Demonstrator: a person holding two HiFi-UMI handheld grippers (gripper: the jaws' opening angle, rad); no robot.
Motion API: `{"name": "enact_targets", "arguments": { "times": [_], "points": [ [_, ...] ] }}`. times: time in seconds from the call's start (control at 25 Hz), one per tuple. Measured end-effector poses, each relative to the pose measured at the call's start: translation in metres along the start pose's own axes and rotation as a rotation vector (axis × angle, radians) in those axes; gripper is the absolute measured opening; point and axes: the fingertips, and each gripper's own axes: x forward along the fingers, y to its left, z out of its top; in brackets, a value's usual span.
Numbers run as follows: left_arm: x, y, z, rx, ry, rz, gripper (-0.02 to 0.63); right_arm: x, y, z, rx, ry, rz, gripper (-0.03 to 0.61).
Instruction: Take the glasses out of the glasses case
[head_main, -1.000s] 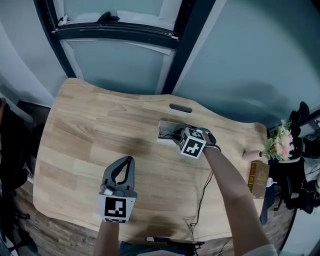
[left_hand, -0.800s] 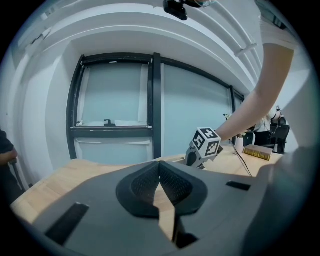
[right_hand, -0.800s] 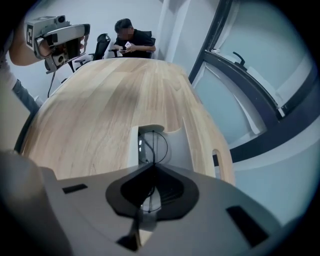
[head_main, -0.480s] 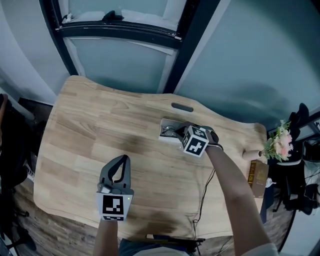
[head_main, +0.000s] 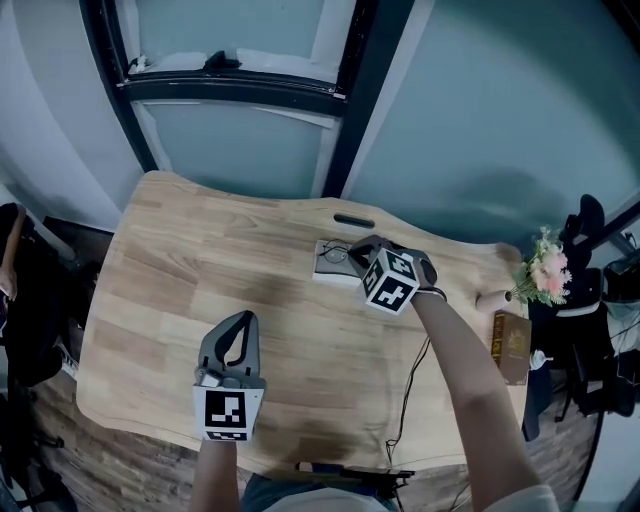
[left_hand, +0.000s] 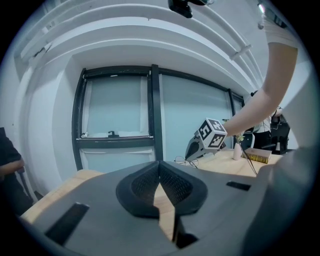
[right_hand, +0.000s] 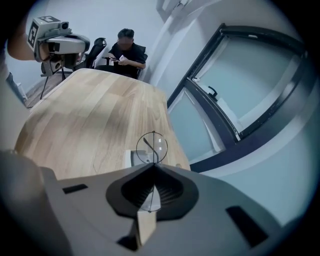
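The white glasses case lies open on the wooden table, past the middle. My right gripper hangs over the case's right end, shut on the thin-framed glasses. In the right gripper view the jaws pinch the wire frame, one round lens stands above the tips, and the case shows below. My left gripper hovers near the table's front with its jaws shut and nothing in them. From the left gripper view, the right gripper holds the glasses at the far side.
A vase of flowers and a book stand at the table's right edge. A black cable runs off the front. A dark slot lies behind the case. A seated person is beyond the table's far end.
The right gripper has shut on the glasses and risen with them above the case. The left gripper has shifted a little and lifted slightly.
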Motion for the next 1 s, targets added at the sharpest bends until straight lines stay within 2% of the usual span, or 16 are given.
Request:
{"name": "enact_targets", "arguments": {
  "times": [0.24,0.44,0.76,1.0],
  "points": [
    [-0.021,0.011,0.006,-0.004,-0.02,0.03,0.015,-0.013,0.002,0.019,0.011,-0.026,-0.002,0.015],
    [-0.034,0.027,-0.001,-0.005,-0.012,0.043,0.015,0.0,0.012,0.053,0.009,-0.061,0.015,0.015],
    [-0.052,0.066,-0.014,-0.017,0.012,0.092,0.015,0.049,0.047,0.115,0.012,-0.098,0.102,0.015],
    [-0.056,0.083,-0.029,-0.033,0.028,0.114,0.015,0.09,0.09,0.129,-0.017,-0.053,0.202,0.018]
  ]
}}
